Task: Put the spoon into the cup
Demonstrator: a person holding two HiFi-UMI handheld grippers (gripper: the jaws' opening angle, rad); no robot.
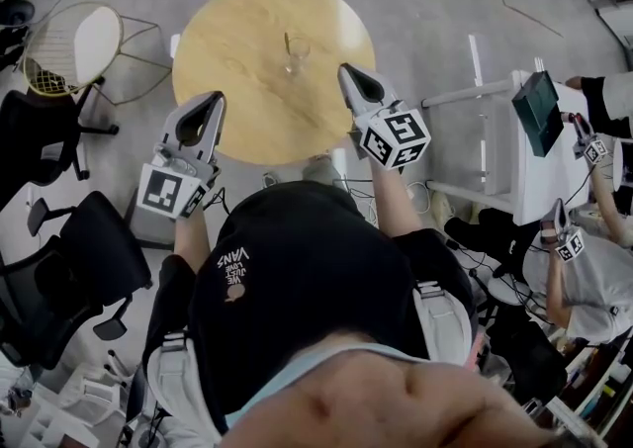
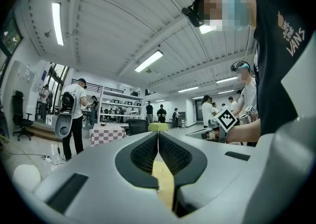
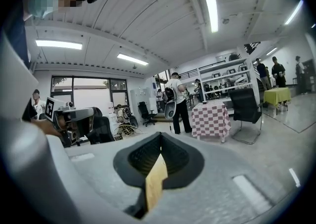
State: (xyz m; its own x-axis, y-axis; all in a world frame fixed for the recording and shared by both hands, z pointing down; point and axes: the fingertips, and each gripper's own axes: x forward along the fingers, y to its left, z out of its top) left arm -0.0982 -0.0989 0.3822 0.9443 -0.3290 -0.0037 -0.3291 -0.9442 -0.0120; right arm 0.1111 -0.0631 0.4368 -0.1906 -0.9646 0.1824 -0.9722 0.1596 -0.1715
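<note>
A clear glass cup [image 1: 295, 54] stands near the middle of the round wooden table [image 1: 237, 50]. A thin spoon handle [image 1: 287, 43] sticks up out of it, leaning left. My left gripper [image 1: 215, 99] hovers over the table's near left edge, its jaws shut with nothing in them. My right gripper [image 1: 344, 69] is held just right of the cup, apart from it, also shut and empty. In the left gripper view the jaws [image 2: 158, 134] meet at their tips and point up at the room; the right gripper view shows the same for the right gripper [image 3: 159, 138]. Neither gripper view shows cup or spoon.
A wire chair with a white seat [image 1: 74, 45] stands left of the table. Black office chairs [image 1: 69, 258] are at the near left. A white frame table [image 1: 504, 139] and other people holding grippers [image 1: 579, 243] are on the right. Cables lie on the floor.
</note>
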